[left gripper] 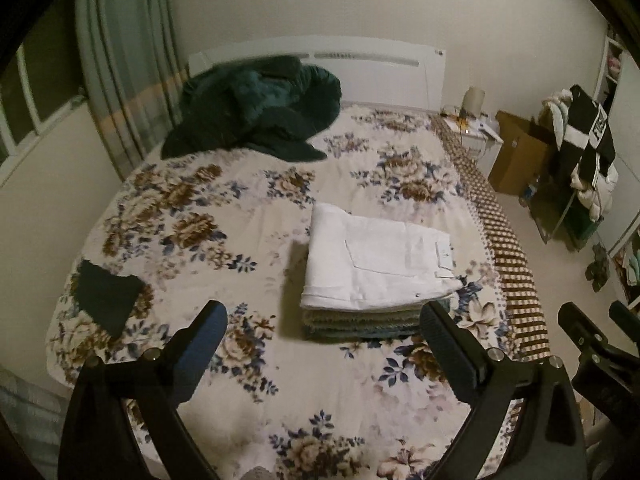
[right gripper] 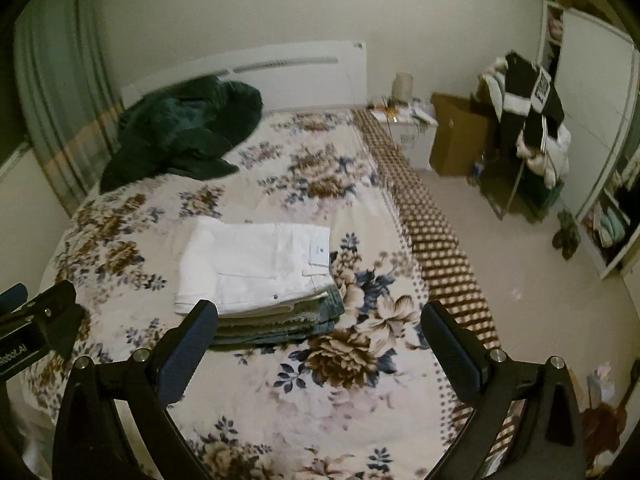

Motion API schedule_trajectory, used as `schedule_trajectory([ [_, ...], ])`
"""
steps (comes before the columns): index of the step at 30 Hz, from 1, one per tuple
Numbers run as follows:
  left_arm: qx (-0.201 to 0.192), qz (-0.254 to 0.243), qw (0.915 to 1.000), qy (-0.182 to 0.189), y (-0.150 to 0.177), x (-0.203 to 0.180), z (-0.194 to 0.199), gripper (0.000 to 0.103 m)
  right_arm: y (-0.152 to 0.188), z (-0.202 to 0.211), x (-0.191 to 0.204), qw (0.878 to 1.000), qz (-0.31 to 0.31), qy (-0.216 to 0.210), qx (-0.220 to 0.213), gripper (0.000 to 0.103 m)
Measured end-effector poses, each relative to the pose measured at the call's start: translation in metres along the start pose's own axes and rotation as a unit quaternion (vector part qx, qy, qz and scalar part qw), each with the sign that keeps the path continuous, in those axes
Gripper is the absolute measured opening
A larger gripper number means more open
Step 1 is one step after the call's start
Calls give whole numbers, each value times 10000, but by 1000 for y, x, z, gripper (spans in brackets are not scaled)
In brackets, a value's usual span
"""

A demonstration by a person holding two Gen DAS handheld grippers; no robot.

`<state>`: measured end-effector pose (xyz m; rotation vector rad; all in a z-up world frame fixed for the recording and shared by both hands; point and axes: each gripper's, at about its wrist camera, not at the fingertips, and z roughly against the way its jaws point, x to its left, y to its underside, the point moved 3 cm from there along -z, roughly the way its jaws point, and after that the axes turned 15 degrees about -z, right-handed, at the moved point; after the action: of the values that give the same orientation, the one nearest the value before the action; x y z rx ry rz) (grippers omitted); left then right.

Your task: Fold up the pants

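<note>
Presently: white pants (left gripper: 372, 262) lay folded atop stack (left gripper: 360, 322) — lower layers indistinct | left gripper (left gripper: 324, 322) fingers wide, empty | right gripper (right gripper: 320, 320) wide, empty — bed (left gripper: 200, 208) edges cut off.

Your left hand-held gripper (right gripper: 38, 316) body, seen at the right wrist view's left edge, reads "Robot.AI", first letter partly cut off. Black-and-white garment (left gripper: 592, 136) on the rack carries white block letters, roughly "FUE", rest hidden. White pants (left gripper: 376, 264) tag: unreadable.
</note>
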<state>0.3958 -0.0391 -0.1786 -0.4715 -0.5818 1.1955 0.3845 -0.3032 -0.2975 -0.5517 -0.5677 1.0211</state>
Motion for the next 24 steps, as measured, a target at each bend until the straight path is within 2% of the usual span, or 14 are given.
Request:
schedule_trajectory([
  [5, -265, 34, 9996, -113, 9, -7, 69, 99, -2, 95, 2, 9985, 226, -234, -431, 103],
  [11, -450, 87, 9989, -88, 16, -6, 121, 98, 2, 180, 4, 9964, 245, -456, -676, 103],
  [17, -606, 87, 9979, -188, 26, 0, 155, 98, 6, 242, 9, 9947, 203, -568, -836, 103],
  [21, -657, 138, 9977, -101, 34, 3, 169, 99, 10, 266, 13, 9945, 183, -550, -877, 103],
  [24, -681, 113, 9976, -106, 37, 5, 173, 103, 13, 270, 16, 9948, 189, -514, -859, 103],
])
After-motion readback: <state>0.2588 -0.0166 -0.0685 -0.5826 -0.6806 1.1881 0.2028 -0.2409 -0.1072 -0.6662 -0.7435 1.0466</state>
